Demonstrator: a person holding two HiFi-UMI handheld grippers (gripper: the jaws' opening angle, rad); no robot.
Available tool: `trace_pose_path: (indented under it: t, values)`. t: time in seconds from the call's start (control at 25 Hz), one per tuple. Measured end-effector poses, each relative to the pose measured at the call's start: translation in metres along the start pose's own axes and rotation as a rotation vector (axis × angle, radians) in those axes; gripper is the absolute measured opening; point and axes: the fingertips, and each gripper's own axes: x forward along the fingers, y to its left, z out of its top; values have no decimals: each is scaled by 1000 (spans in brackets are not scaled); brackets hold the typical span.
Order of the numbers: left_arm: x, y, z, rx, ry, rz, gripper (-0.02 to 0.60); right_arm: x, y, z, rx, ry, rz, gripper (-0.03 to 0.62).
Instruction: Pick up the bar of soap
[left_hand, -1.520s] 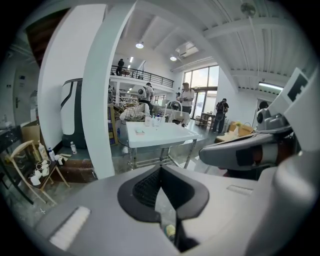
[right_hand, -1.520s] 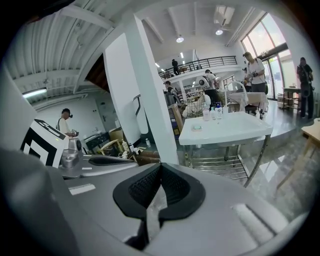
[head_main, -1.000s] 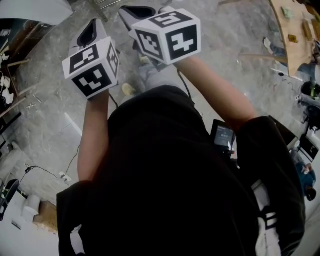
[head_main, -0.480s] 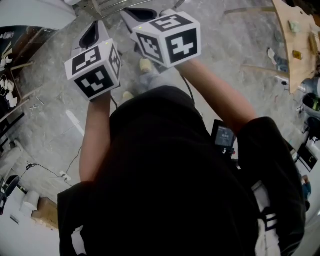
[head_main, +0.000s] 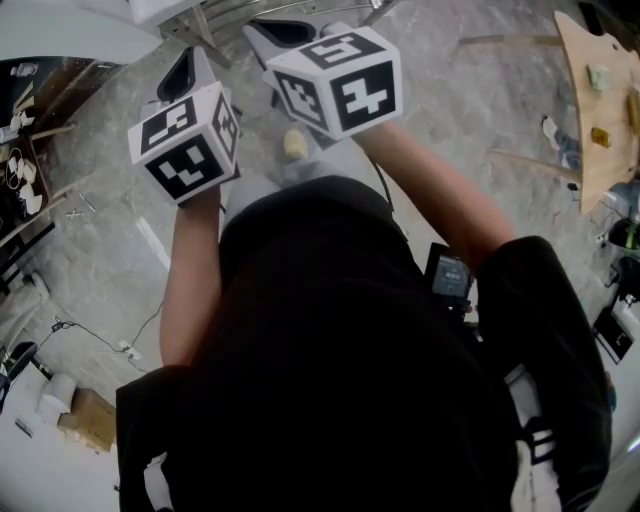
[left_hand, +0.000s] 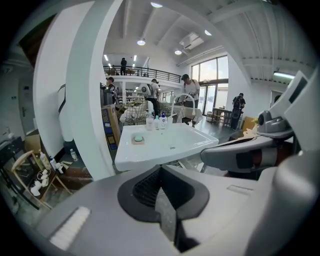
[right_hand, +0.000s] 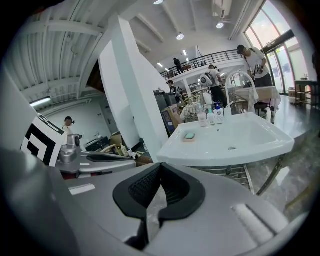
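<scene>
The pale green bar of soap (left_hand: 138, 138) lies in a tan dish on the left rim of a white sink (left_hand: 170, 150), still well ahead of both grippers. In the right gripper view the soap (right_hand: 189, 135) sits on the sink (right_hand: 250, 145) at its near left corner. My left gripper (left_hand: 162, 197) is shut with nothing between its pads. My right gripper (right_hand: 152, 200) is also shut and empty. In the head view both are held side by side in front of the person's chest, left gripper (head_main: 185, 68) and right gripper (head_main: 278, 30), above the grey floor.
Several small bottles (left_hand: 156, 121) and a curved faucet (left_hand: 186, 100) stand at the sink's back. A thick white pillar (left_hand: 85, 85) rises to the sink's left. The sink's metal frame (head_main: 215, 15) shows at the head view's top. People stand far behind.
The floor has slid back under the grippers and the sink's metal frame has come into the top of the head view. Both grippers keep their pose and stay shut.
</scene>
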Motion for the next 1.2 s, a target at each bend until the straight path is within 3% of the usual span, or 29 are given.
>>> trace_pose_path:
  t: [0.6, 1.2]
  values:
    - [5, 3, 21, 10, -29, 31, -3, 6, -10, 12, -26, -7, 26, 12]
    - [49, 35, 44, 6, -38, 2, -3, 60, -17, 37, -48, 12, 6, 12]
